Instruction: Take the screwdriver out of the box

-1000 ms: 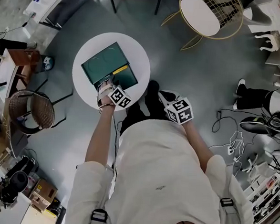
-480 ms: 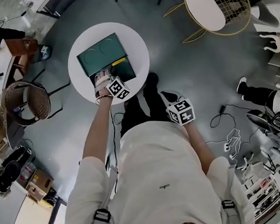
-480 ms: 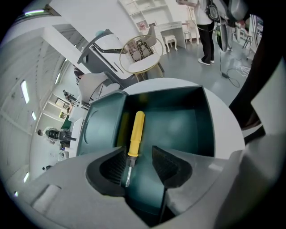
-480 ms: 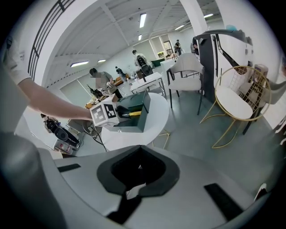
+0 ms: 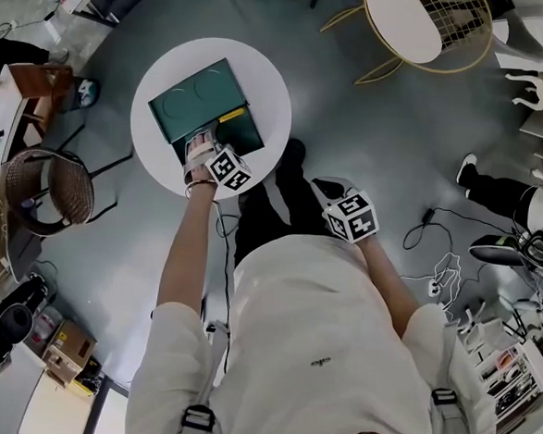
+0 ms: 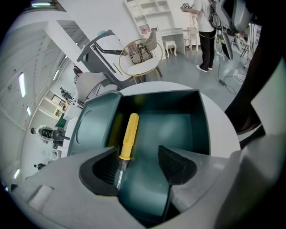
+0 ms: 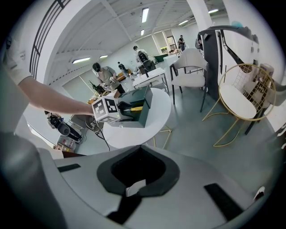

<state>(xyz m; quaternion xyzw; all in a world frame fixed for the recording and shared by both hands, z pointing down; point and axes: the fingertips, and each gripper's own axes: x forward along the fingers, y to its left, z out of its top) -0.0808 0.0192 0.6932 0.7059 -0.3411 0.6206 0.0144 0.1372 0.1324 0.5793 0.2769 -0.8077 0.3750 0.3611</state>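
Observation:
A dark green box [image 5: 205, 109] lies open on the round white table [image 5: 262, 86]. In it lies the screwdriver [image 6: 129, 134] with a yellow handle, also visible in the head view as a yellow strip [image 5: 230, 118]. My left gripper [image 6: 140, 163] reaches down into the box [image 6: 196, 116]. Its jaws have just been opening and stand wide; the metal shaft lies beside the left pad, and no pad presses on it. My right gripper [image 7: 134, 188] is shut and empty, held off the table beside my body [image 5: 327, 189].
A gold wire chair [image 5: 419, 27] with a white seat stands behind the table. A wicker basket [image 5: 46, 191] sits at the left. Cables [image 5: 444, 265] trail on the grey floor at the right, near a person's shoes [image 5: 474, 175]. Several people stand far off [image 7: 140, 56].
The head view has drifted, so the table sits a little higher and further left. My left gripper stays at the box's near end. The right gripper has hardly shifted.

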